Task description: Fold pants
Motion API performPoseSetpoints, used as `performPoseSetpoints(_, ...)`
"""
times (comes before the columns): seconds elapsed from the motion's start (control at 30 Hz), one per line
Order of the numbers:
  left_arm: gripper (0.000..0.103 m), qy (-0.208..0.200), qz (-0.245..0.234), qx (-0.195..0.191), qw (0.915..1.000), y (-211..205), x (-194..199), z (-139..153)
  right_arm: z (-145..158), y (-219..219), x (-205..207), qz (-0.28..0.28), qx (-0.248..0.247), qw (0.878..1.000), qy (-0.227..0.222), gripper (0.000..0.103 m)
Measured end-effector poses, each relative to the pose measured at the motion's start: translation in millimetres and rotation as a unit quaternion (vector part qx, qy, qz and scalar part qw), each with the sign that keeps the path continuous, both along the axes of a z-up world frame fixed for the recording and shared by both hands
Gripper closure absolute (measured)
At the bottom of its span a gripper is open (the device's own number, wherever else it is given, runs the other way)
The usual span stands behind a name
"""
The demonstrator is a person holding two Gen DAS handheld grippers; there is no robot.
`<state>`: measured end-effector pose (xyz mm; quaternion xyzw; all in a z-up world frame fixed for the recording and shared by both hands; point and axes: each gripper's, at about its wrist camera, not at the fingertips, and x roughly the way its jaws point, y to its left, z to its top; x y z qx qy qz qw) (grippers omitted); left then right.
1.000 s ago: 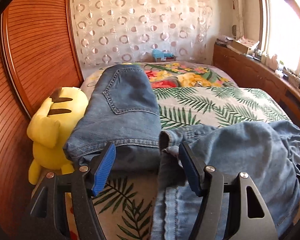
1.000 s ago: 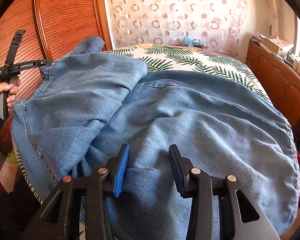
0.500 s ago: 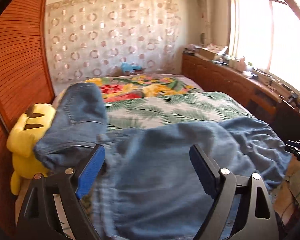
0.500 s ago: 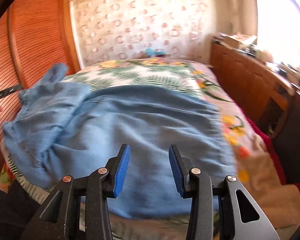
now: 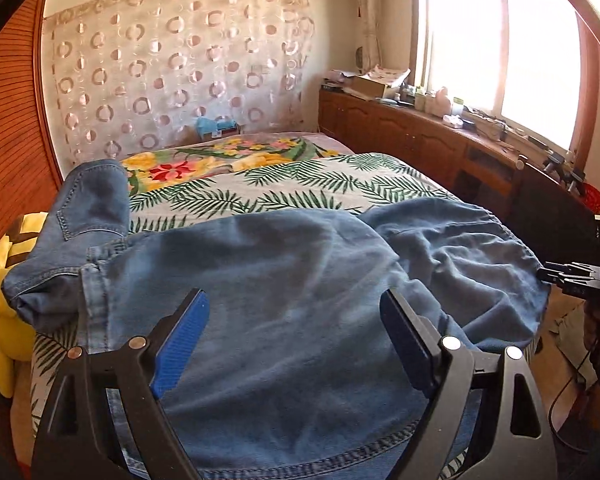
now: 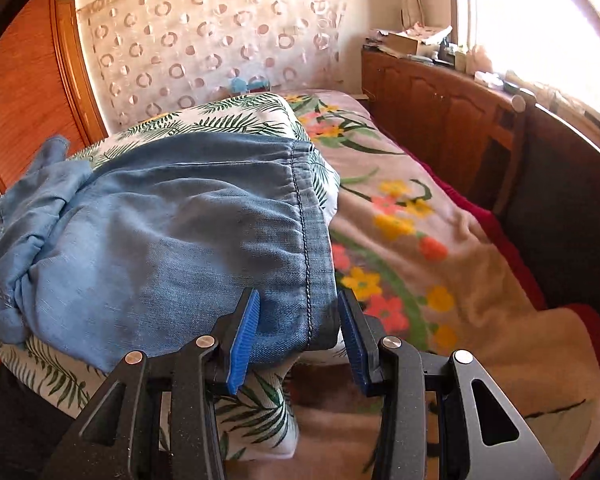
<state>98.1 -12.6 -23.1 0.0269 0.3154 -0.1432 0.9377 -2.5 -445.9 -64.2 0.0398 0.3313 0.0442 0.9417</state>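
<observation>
1. Bedroom setting: a bed (image 5: 340,176) with a palm-leaf sheet (image 5: 300,188) fills both views, with a circle-pattern curtain (image 5: 172,76) behind it.
2. Light blue pants (image 5: 292,292) lie spread across the near part of the bed, on the palm-leaf sheet. The fabric is rumpled, most of all toward the right in the left wrist view.
3. In the right wrist view the pants (image 6: 172,240) show a stitched hem edge running along their right side, toward the near edge of the bed.
4. Left gripper (image 5: 294,340): jaws spread wide, above the pants, holding nothing.
5. Right gripper (image 6: 298,334): jaws apart, one on each side of the hem corner of the pants. Whether the pads touch the fabric cannot be determined.
6. Darker folded jeans (image 5: 84,224) lie at the left of the bed, touching the pants at their near end.
7. A yellow plush toy (image 5: 8,280) sits beside the jeans, against a wooden slatted door (image 5: 12,128).
8. A floral blanket (image 6: 400,240) covers the bed to the right of the palm-leaf sheet.
9. A wooden cabinet (image 5: 400,132) runs along the wall under a bright window (image 5: 500,40); small items clutter its top.
</observation>
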Motion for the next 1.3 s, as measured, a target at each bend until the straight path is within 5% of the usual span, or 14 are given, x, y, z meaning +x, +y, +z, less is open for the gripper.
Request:
performPoseSetpoints(0.53, 0.015, 0.019, -0.018, 0.001, 0.9997, -20.0, -10.1, -17.1, 2.7, -7.3, 14.3, 0.015, 0.042, 0.999, 0.027, 0.065)
performPoseSetpoints(0.77, 0.016, 0.024, -0.015, 0.002, 0.9996, -20.5, -11.5, -19.5, 8.1, -4.9, 7.7, 0.017, 0.037, 0.999, 0.023, 0.084)
performPoseSetpoints(1.07, 0.016, 0.013, -0.001, -0.008, 0.9999, -8.7, -18.9, -9.9, 57.8, 19.3, -14.2, 0.047, 0.026, 0.997, -0.062, 0.086)
performPoseSetpoints(1.3, 0.016, -0.002, 0.020, -0.016, 0.9997, 13.0, -28.9, 0.5, 108.1, 77.9, -11.1, 0.131, 0.015, 0.983, -0.130, 0.086)
